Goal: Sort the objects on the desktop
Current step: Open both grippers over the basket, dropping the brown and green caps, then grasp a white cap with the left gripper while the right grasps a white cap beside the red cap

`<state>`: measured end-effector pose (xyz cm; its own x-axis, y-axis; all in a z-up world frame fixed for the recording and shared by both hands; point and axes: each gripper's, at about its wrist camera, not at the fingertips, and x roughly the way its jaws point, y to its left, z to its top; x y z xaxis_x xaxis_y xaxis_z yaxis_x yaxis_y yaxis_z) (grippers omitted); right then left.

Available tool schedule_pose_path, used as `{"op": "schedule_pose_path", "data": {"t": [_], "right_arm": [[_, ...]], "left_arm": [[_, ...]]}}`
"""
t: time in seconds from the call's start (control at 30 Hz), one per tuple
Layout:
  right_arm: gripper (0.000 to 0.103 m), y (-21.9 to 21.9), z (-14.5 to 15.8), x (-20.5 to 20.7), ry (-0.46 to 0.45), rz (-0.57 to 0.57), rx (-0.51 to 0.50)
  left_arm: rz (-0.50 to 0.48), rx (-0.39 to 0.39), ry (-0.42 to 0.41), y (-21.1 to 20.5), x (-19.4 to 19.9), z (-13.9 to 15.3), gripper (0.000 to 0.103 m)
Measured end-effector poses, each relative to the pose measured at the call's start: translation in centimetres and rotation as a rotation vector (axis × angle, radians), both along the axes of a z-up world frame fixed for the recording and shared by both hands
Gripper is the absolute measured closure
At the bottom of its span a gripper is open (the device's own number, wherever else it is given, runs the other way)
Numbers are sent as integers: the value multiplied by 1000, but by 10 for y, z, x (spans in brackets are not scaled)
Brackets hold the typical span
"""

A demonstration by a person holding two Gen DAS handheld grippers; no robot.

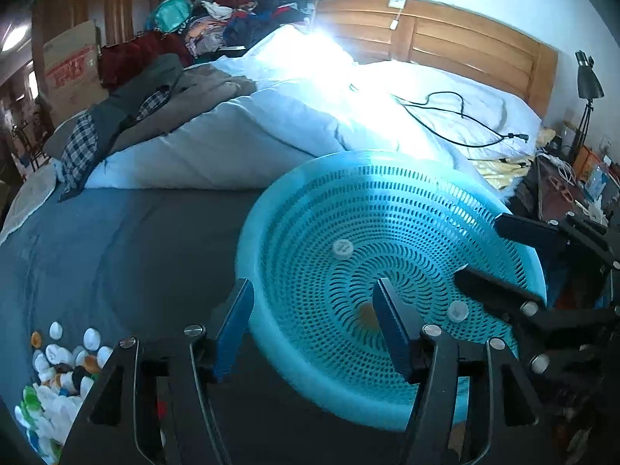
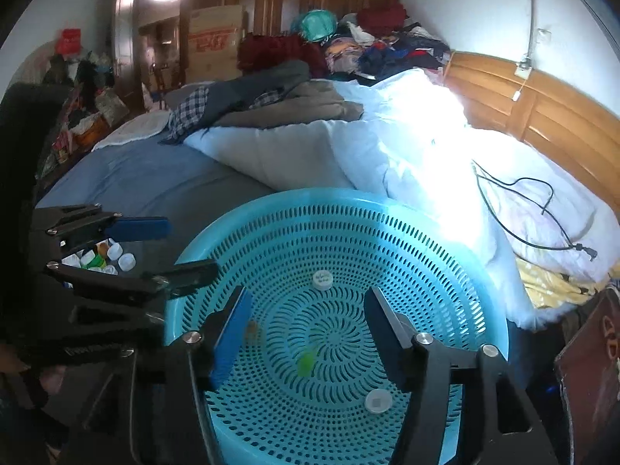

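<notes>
Both pairs of fingers are standing spread, with nothing pinched between them. Over the near rim of the blue basket (image 1: pixel 271 333), the left gripper (image 1: pixel 314 321) is hanging with its left finger (image 1: pixel 234 329) outside the basket wall and its right finger (image 1: pixel 391 329) above the perforated floor, so the rim is passing between the two without either pad pressing on it. To its right, the right gripper (image 2: pixel 306 333) is hovering over the basket's middle, its jaws parted wide over the spiral of slots. Inside the basket a white cap (image 2: pixel 322 279) is lying toward the far side, a second white cap (image 2: pixel 377 400) is lying near the right gripper's right finger (image 2: pixel 387 337), and a green cap (image 2: pixel 306 362) is showing blurred in the space between that gripper's fingers; I cannot tell whether it is resting on the floor or in the air. An orange cap (image 1: pixel 366 316) is sitting blurred near the centre, just left of the left gripper's right finger. On the grey-blue bedsheet (image 1: pixel 128 240), well left of the basket, a pile of loose caps (image 1: pixel 58 372) in white, orange and green is waiting. Beyond the basket a white duvet (image 1: pixel 240 143) is lying bunched, with a black cable (image 1: pixel 445 116) trailing across it, and a wooden headboard (image 1: pixel 465 42) is standing at the far right.
</notes>
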<state>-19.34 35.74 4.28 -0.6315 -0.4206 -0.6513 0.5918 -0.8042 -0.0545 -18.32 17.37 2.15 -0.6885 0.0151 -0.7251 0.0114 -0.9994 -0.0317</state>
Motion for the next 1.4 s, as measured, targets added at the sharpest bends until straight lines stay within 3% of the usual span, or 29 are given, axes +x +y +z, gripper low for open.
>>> {"op": "schedule_pose_path", "data": {"t": [0.07, 0.17, 0.23, 0.5, 0.57, 0.67, 0.73, 0.87, 1.0, 1.03, 1.1, 1.13, 1.27, 1.4], "right_arm": [[36, 0, 3, 7, 0, 19, -38], [21, -4, 1, 24, 3, 64, -71], [17, -14, -7, 42, -11, 112, -76], [19, -54, -46, 106, -79, 299, -61], [19, -61, -57, 113, -118, 319, -60], [19, -69, -72, 120, -164, 328, -49], [19, -75, -79, 125, -185, 335, -35], [19, -87, -87, 132, -207, 345, 2], [19, -99, -90, 136, -225, 345, 26], [19, -101, -90, 137, -224, 347, 30], [22, -105, -89, 140, -220, 351, 34], [23, -107, -89, 142, -222, 353, 35], [36, -116, -90, 146, -229, 364, 41], [36, -130, -92, 145, -224, 375, 41]], "left_arm": [[9, 3, 17, -12, 19, 0, 45], [45, 18, 26, -37, 57, -9, 45], [120, 18, 23, -64, 91, -21, 45], [521, 99, -29, -213, 269, -85, 45], [643, 90, -55, -252, 307, -101, 45], [785, 151, -91, -308, 346, -126, 45], [824, 198, -102, -329, 353, -135, 46], [805, 243, -29, -347, 341, -131, 45], [799, 204, -76, -357, 318, -140, 46], [806, 207, -88, -359, 317, -141, 48], [820, 214, -104, -367, 323, -148, 73], [827, 206, -107, -368, 325, -150, 76], [825, 201, -84, -362, 342, -146, 76], [857, 164, -81, -357, 358, -140, 76]]}}
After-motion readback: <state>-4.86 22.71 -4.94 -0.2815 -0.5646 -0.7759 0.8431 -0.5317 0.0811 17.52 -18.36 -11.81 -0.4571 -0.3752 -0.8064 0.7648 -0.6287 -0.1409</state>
